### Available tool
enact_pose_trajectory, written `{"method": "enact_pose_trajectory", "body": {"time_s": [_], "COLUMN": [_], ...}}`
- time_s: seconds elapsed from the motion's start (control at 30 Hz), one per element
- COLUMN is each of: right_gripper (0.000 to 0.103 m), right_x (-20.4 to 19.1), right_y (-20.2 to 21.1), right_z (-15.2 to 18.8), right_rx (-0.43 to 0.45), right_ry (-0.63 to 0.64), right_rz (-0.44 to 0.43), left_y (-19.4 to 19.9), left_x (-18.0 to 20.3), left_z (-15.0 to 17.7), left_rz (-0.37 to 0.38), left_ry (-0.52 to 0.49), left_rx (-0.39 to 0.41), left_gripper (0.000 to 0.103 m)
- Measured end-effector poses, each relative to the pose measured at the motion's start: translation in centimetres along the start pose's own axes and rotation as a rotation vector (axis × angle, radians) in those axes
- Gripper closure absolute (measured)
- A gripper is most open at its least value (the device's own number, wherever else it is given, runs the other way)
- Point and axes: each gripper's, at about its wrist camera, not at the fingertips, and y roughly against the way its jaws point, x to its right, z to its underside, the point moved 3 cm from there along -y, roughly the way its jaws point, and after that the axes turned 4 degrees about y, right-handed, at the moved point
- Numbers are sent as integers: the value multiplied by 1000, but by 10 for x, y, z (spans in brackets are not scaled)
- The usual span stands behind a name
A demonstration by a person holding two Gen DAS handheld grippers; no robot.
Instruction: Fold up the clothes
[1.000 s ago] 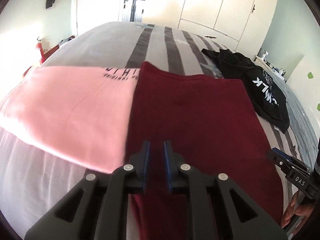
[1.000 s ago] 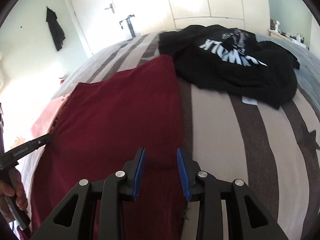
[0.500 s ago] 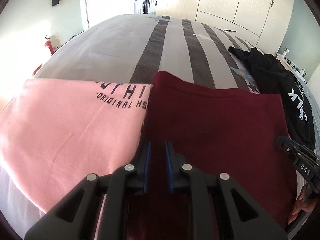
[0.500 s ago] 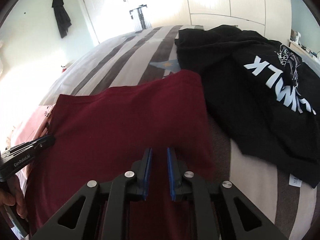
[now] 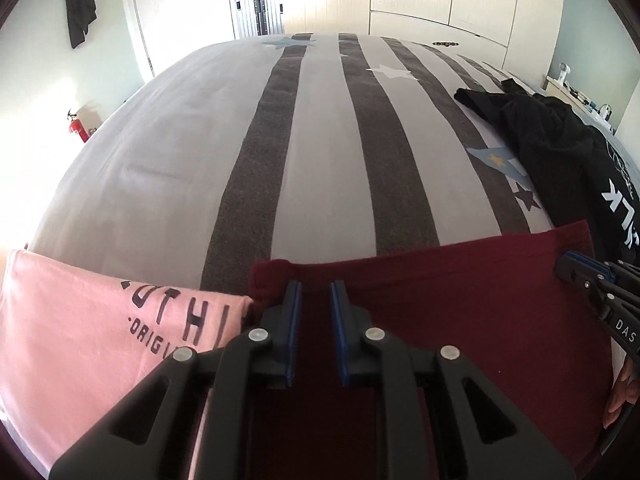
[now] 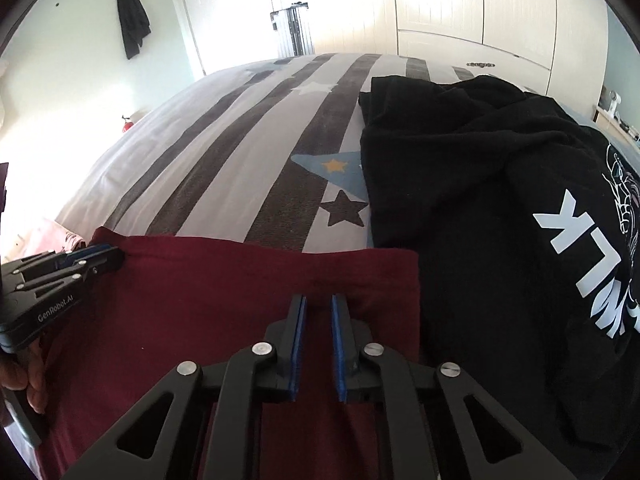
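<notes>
Left gripper [image 5: 314,292] angled down, clenched on maroon shirt's [image 5: 460,300] far left corner, right gripper [image 6: 318,306] just closing on its right edge, striped star bedspread [image 5: 320,140], pink shirt [image 5: 80,328] left, black hoodie [image 6: 500,200] right, white wardrobe doors [image 6: 440,0].

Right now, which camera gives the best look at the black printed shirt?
The right wrist view: the black shirt fills its right half, white lettering and crumpled folds clearly visible beside the maroon garment. The left wrist view catches only a strip of it at the right edge.
</notes>
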Motion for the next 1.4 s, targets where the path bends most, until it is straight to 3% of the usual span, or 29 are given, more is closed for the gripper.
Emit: {"method": "enact_pose_trajectory", "body": {"time_s": [0.2,0.27,0.4,0.6,0.77,0.87,0.97,1.03,1.23,1.3,1.4], "right_gripper": [99,93,92,91,91,91,91,91,93,91,90], "right_x": [48,57,58,20,-32,-59,-69,-58,-46,-48,-56], "right_y": [4,9,46,122,162,186,190,180,194,203,219], "right_z": [-6,-11,-19,24,103,155,195,211,227,227,226], "right_rx": [22,23,101,160,120,96,40,-5,5,5,30], "right_ry": [-199,-213,-237,-128,-34,0,18,-12,-5,-17,-38], "right_rz": [31,62,26,-8,-55,-80,-55,-22,28,35,10], "left_y": [-3,3,46,109,153,191,194,181,190,204,226], "left_x": [4,7,23,4,2,-2,-10,-18,-42,-44,-26], "left_z": [-11,-17,-23,46,127,176,210,220,214,212,219], "left_rz": [10,23,114,174,183,199,148,106,55,73,125], "left_ry": [31,53,15,43,43,-32,-81,-62,76,131,92], "left_rx": [-19,-36,60,50,47,50,5,-37,-31,-18,8], "left_gripper": [89,88,85,85,85,85,85,85,81,81,81]}}
